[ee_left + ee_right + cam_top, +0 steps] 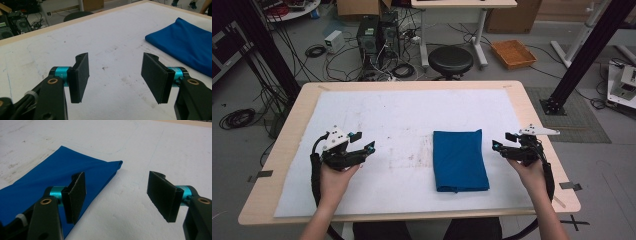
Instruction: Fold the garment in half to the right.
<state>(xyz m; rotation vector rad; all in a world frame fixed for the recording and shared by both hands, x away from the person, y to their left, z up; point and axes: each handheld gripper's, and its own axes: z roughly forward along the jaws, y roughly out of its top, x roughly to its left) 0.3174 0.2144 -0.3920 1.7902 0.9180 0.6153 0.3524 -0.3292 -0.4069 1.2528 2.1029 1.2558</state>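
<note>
looks basically done from my end: blue cloth (460, 160) lies folded flat on the white mat (362, 110) between my grippers, left gripper (362, 142) and right gripper (503, 141) both wide, holding nothing.

Two handheld black grippers: left gripper (362, 141) and right gripper (503, 140) have flat black pads (79, 77), turquoise collars behind them, brass screws, grey top plates, trailing black cables.

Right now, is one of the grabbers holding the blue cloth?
No, the blue cloth lies flat on the table, apart from the left gripper and right gripper.
</note>
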